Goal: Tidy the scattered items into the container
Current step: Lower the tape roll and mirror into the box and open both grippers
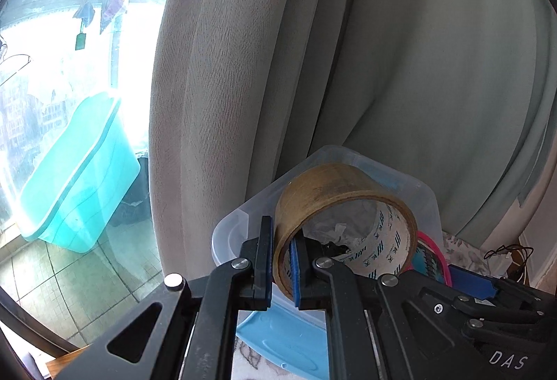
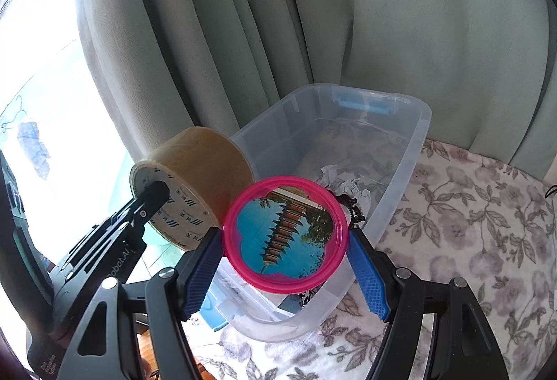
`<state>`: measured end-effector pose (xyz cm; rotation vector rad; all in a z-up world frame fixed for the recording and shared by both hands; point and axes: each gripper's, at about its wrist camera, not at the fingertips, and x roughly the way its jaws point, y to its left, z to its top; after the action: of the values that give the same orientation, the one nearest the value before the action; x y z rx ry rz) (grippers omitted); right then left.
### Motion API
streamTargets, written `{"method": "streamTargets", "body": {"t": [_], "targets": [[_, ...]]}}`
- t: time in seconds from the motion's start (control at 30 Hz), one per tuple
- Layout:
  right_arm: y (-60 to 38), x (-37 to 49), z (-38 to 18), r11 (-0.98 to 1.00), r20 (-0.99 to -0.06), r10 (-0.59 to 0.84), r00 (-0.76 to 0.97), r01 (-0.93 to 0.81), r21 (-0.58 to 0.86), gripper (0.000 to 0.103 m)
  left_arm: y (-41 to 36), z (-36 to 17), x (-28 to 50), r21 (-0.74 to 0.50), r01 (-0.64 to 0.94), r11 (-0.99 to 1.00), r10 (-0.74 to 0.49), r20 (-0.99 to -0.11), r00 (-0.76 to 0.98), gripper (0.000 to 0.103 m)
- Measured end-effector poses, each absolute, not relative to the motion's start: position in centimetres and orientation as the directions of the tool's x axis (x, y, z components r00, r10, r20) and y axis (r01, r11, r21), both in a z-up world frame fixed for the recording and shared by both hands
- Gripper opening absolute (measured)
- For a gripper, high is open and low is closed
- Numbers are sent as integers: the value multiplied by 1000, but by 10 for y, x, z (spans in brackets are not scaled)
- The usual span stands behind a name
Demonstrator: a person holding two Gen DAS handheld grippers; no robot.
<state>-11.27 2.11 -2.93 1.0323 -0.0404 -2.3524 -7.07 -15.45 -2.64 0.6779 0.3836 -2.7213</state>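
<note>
1. Jaws of left gripper (image 1: 282, 270) clamping the wall of the brown tape roll (image 1: 334, 202); jaws of right gripper (image 2: 285, 270) spanning wide, gripping the pink-rimmed round mirror (image 2: 285, 234) by its edges.
2. Holding both items over the near end of the clear container (image 2: 414, 150), neither yet released.
3. Already lying inside: crumpled paper (image 2: 343, 183) and a dark item, too hidden to identify.
4. Remaining: lowering and releasing both items; further scattered items not showing on the floral cloth (image 2: 459, 227).

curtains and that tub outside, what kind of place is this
Probably a home, a room beside a glazed balcony: heavy curtains, a floral cloth under the clear bin, and a teal tub on tiles with laundry hanging.
</note>
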Motion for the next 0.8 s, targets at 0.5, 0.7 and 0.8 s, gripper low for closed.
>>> {"method": "streamTargets", "body": {"t": [0.5,0.7,0.8], "targets": [[15,-117,-37,-838,-665,-503,-553,500,217,76,-164,-42,-100,-175,377,-909,-239,-522,-818,9],[12,-125,-42,-838,-667,-500,-552,504,211,76,-167,-45,-106,-183,379,-907,-231,-534,-813,10],[10,-129,-44,-837,-669,-500,-550,504,211,76,-168,-46,-109,-187,380,-906,-228,-540,-810,10]]}}
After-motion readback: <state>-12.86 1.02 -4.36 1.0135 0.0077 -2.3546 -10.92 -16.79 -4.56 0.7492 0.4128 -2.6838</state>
